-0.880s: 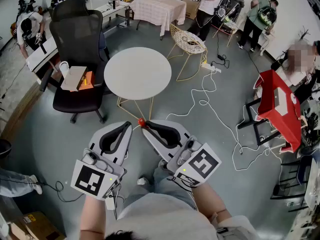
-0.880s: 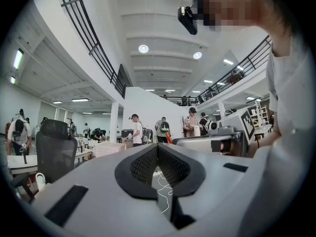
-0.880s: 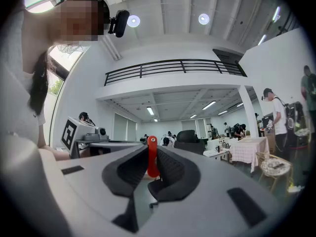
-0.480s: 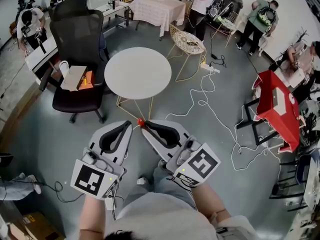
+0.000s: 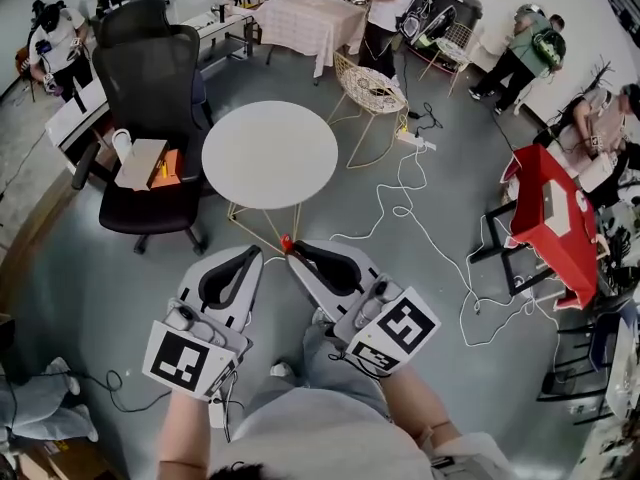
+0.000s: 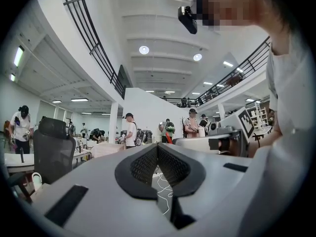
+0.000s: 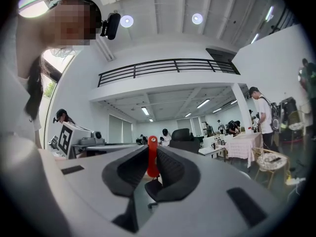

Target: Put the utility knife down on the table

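Observation:
A red utility knife (image 5: 286, 241) sticks out of my right gripper (image 5: 291, 250), which is shut on it. In the right gripper view the knife (image 7: 152, 158) stands upright between the dark pads of the right gripper (image 7: 153, 152). My left gripper (image 5: 257, 252) hangs beside it, tip about level, and is shut with nothing in it. In the left gripper view the left gripper (image 6: 158, 146) shows its jaws pressed together. Both are held above the floor, just short of the near rim of a round white table (image 5: 270, 154), whose top is bare.
A black office chair (image 5: 150, 68) carrying a cardboard box (image 5: 140, 161) stands left of the table. A wire chair (image 5: 372, 86) is behind it. White cables (image 5: 415, 218) trail over the floor to the right, toward a red cart (image 5: 552, 218). Several people work at the back.
Both grippers keep their pose, the knife still held in the right one. The head view has shifted slightly, and people at the back have moved.

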